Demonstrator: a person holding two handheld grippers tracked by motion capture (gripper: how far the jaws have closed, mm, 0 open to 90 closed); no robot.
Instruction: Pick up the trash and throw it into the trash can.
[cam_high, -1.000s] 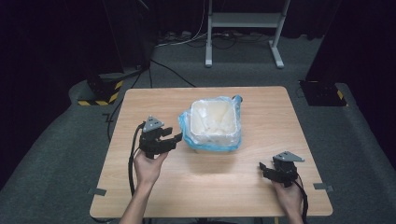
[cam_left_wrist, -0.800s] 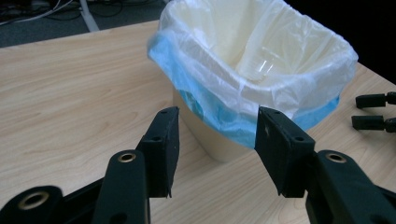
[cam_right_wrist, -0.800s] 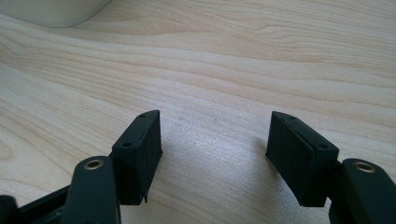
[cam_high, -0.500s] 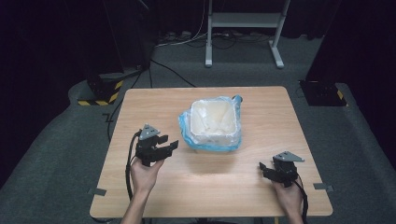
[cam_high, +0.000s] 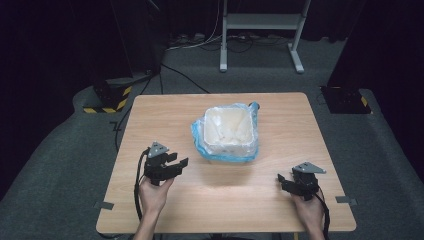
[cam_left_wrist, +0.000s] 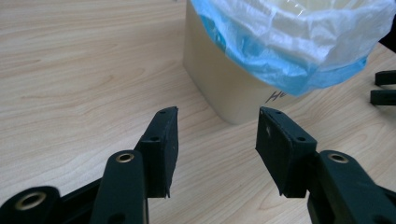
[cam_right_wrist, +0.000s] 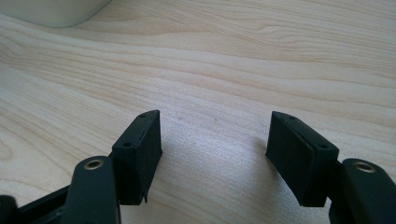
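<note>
A cream square bin (cam_high: 227, 131) lined with a blue and white plastic bag (cam_high: 200, 142) stands at the middle of the wooden table (cam_high: 215, 200). My left gripper (cam_high: 179, 166) sits low over the table to the bin's front left, open, with its jaws pointing toward the bin. In the left gripper view the open gripper (cam_left_wrist: 217, 116) has bare wood between its jaws, and the bin (cam_left_wrist: 224, 88) and bag (cam_left_wrist: 289, 42) are close ahead. My right gripper (cam_high: 281, 182) rests near the front right corner, open. In its own view the gripper (cam_right_wrist: 215, 121) holds nothing.
The bin's corner (cam_right_wrist: 60, 11) shows at the top left of the right gripper view. The other gripper's jaws (cam_left_wrist: 385, 86) show at the right edge of the left gripper view. A metal stand (cam_high: 260, 30), floor cables and a yellow-striped box (cam_high: 107, 97) lie behind the table.
My left gripper has sunk and drawn back from the bin toward the front left of the table. The right gripper and the bin have not moved.
</note>
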